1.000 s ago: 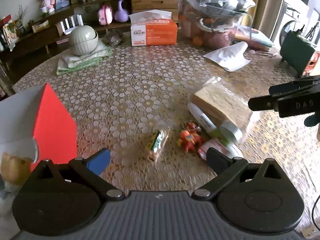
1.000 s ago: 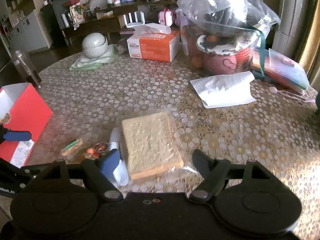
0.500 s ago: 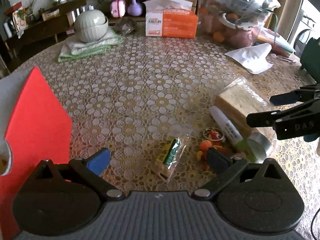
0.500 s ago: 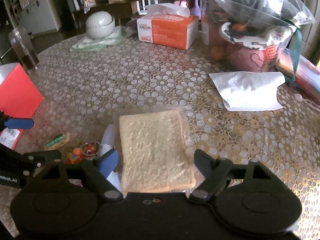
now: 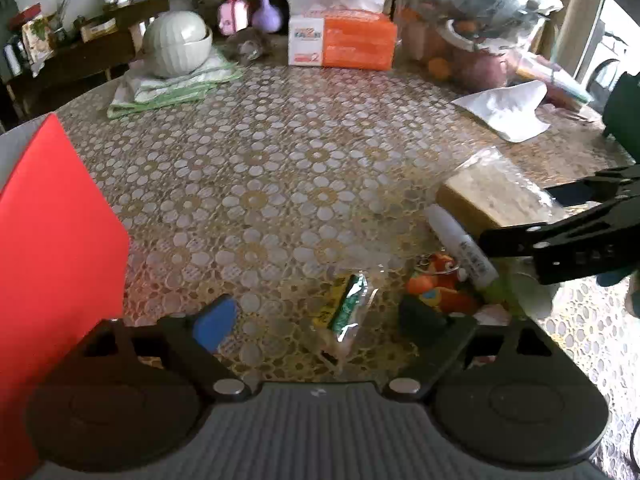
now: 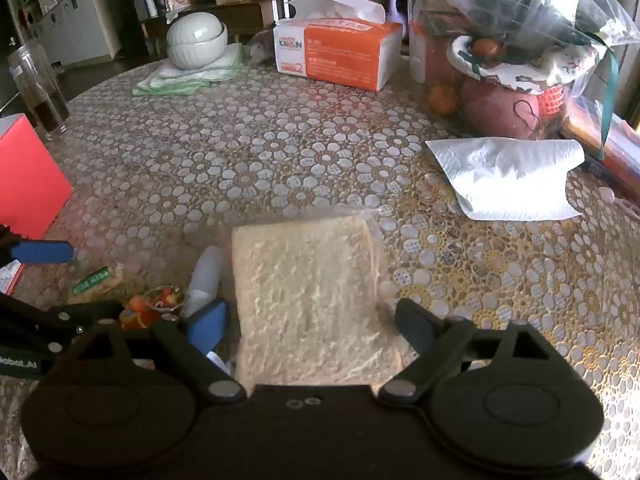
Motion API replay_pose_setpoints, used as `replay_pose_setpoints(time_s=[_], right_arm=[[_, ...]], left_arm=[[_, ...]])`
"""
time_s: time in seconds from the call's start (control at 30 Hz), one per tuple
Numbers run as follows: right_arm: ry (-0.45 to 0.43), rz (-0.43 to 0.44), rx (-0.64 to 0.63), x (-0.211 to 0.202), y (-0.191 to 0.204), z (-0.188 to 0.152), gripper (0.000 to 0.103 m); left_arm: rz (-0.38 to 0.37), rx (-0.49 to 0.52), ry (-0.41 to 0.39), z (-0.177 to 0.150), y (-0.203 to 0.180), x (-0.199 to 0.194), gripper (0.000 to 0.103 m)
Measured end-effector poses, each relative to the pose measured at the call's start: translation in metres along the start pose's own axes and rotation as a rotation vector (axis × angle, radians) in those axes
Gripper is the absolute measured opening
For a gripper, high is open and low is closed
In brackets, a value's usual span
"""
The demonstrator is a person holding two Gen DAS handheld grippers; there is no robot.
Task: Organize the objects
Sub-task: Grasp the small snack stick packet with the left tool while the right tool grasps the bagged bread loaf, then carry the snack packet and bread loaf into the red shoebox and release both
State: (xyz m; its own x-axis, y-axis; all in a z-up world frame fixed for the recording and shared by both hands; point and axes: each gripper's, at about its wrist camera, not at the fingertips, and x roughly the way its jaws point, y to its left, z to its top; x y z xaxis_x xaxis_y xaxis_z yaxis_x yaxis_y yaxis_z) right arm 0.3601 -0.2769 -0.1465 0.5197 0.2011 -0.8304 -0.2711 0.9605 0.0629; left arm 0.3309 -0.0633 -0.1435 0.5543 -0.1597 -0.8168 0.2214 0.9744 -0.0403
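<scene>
The bagged bread slice lies flat on the worktop, which is covered with a cloth of round flower patterns. I take this bread as the landmark for all places.

The right gripper hangs low over the near end of the bread. Its fingers are spread wide, one on each side of the slice, and they have just been opening further. The pads seem not to press the bag, but the near edge of the slice is hidden under the gripper body, so this is not fully sure.

Just to the left of the bread lies a white tube, touching or almost touching the bag. Left of the tube is a small orange toy, and further left a small snack packet in clear wrapping with green print.

The left gripper is over this packet. Its fingers are spread, with the packet between them but not pinched; they have just been closing a little.

Far left of the bread stands a red box. Behind the bread, at the far edge of the worktop, are an orange tissue box and stacked white bowls on a folded cloth. To the right behind the bread lies a white paper towel.
</scene>
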Motion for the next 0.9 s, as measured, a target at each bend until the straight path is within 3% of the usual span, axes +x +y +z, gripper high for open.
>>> replay_pose_setpoints(time_s=[0.27,0.43,0.9], right_arm=[[-0.001,0.001,0.009,-0.001,-0.003,-0.001,0.087],[-0.022,-0.013,0.049,-0.011,-0.01,-0.001,0.075],[-0.077,-0.051,0.171,-0.08,-0.019,-0.025,0.073]], left_arm=[[-0.056,0.04,-0.021,-0.002,-0.01,-0.006,0.043],[-0.063,0.035,-0.004,-0.001,-0.013,-0.006,0.018],[-0.065,-0.029,-0.001,-0.005,-0.01,-0.032,0.017]])
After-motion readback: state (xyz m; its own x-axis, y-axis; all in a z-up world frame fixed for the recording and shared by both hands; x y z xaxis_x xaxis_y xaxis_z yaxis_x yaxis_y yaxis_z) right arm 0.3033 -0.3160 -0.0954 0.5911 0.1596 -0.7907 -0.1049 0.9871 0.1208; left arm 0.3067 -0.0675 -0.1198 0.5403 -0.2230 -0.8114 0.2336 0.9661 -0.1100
